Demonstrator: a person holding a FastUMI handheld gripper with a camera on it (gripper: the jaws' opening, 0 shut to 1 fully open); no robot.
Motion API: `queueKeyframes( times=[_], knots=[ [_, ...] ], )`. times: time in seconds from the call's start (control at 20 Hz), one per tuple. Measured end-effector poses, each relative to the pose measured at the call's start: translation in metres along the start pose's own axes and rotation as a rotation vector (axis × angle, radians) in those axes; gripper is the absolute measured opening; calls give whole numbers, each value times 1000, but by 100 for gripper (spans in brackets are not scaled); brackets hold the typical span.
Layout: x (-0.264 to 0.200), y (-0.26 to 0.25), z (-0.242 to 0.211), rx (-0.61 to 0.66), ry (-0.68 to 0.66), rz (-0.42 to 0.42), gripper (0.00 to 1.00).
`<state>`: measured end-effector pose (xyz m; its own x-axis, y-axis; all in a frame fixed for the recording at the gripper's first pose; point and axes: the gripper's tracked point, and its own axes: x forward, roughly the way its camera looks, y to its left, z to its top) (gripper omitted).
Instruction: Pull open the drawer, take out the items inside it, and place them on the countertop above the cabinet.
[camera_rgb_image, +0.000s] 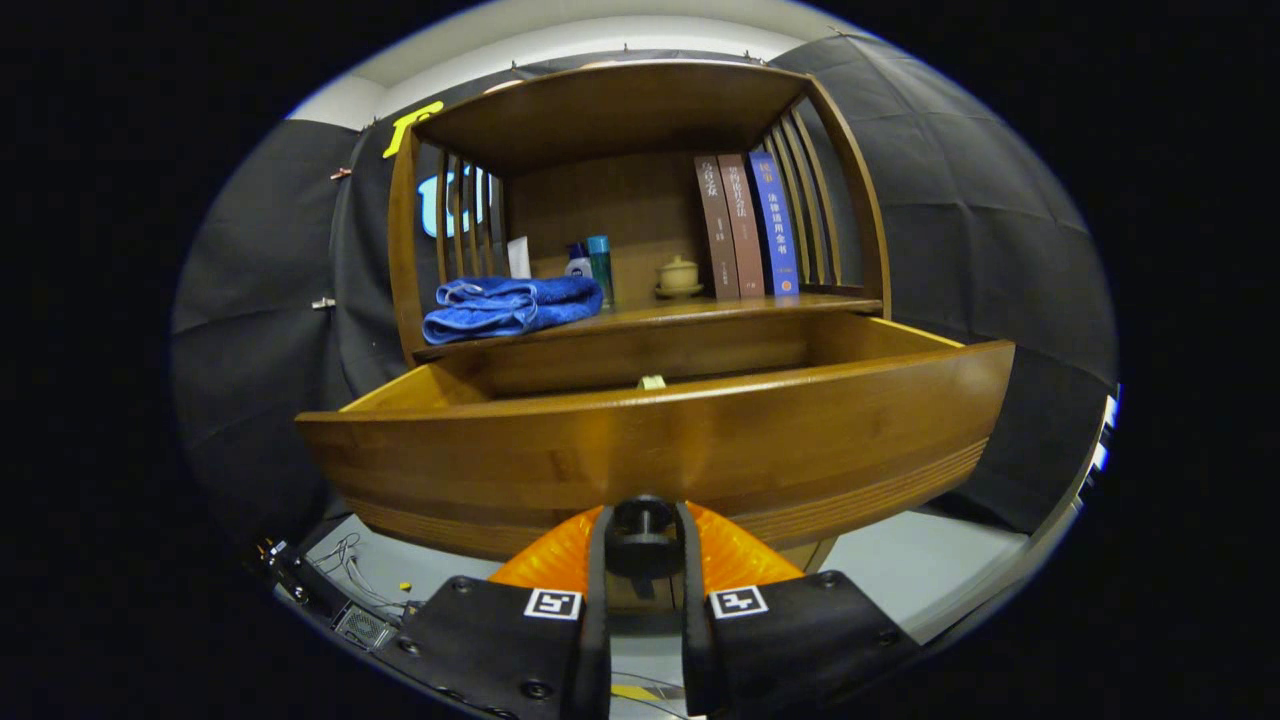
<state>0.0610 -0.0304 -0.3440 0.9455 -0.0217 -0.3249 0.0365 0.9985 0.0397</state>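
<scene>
We hold the gripper (643, 530) level and low, facing the drawer (660, 440) front square on. The drawer is smooth, curved, glossy wood, pulled out from the cabinet (640, 110). The fingers (597, 560) stand close together, clamped on the small dark round knob (643, 520) at the drawer's lower edge. A small pale item (652, 381) peeks above the drawer rim. On the countertop (700, 310) rest a folded blue towel (510, 303), bottles (600, 268), a lidded cup (679, 274) and three upright books (745, 225).

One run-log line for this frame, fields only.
stage: drawer pulled open | tongs: shut on drawer knob | inside: small pale item peeking over front | countertop: blue towel, books
</scene>
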Motion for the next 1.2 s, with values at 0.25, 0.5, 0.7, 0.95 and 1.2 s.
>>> queueKeyframes(
  times=[0.25, 0.5, 0.7, 0.95, 1.2],
  knots=[
    [0, 1, 1, -16, -9, 2, 38],
    [-3, -16, 1, 0, 36, -43, 86],
    [-19, -22, 35, -18, 34, -18, 99],
    [-20, -16, 94, -22, 84, 60, 99],
    [32, -20, 121, -140, 191, 89, 99]
  ],
)
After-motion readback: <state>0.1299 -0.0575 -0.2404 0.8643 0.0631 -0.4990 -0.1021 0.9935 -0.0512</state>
